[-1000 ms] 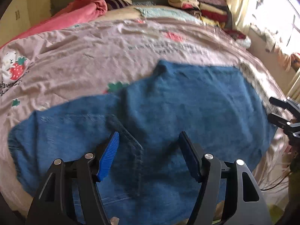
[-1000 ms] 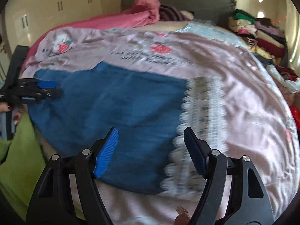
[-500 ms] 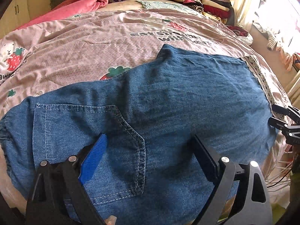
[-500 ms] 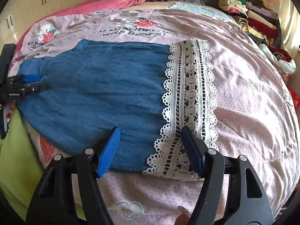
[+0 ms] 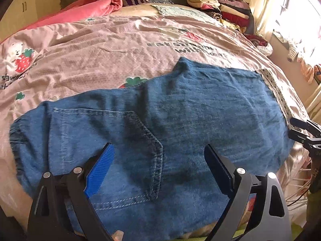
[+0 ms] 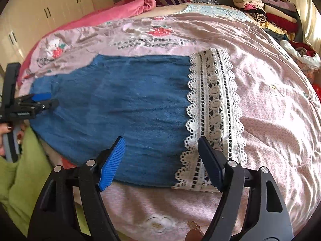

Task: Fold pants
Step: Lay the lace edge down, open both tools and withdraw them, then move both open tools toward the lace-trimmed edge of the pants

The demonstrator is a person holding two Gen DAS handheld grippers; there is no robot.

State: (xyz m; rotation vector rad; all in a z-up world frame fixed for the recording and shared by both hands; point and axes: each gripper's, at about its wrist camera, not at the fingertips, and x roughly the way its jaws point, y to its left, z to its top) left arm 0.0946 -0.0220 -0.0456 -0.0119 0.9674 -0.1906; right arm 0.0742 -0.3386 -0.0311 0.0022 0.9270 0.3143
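Left wrist view: denim pants (image 5: 180,120) lie flat on the quilt (image 5: 100,56), presumably spread for folding. Left gripper (image 5: 158,152) stands wide, empty, above the back pocket at 12 o'clock. Right gripper (image 6: 160,146), jaws opening and empty, hovers over the lace hem (image 6: 214,108) at 1 o'clock.

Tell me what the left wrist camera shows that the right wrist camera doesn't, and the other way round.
Only the left wrist view shows the stitched back pocket of the denim pants and the bright window.

Only the right wrist view shows the white lace hem in full, the cream cupboard doors, and green fabric at the bed's near edge.

Both show the pants lying flat on the pink strawberry quilt, the pile of folded clothes, and both grippers, the left gripper open, the right gripper opening, nothing gripped.
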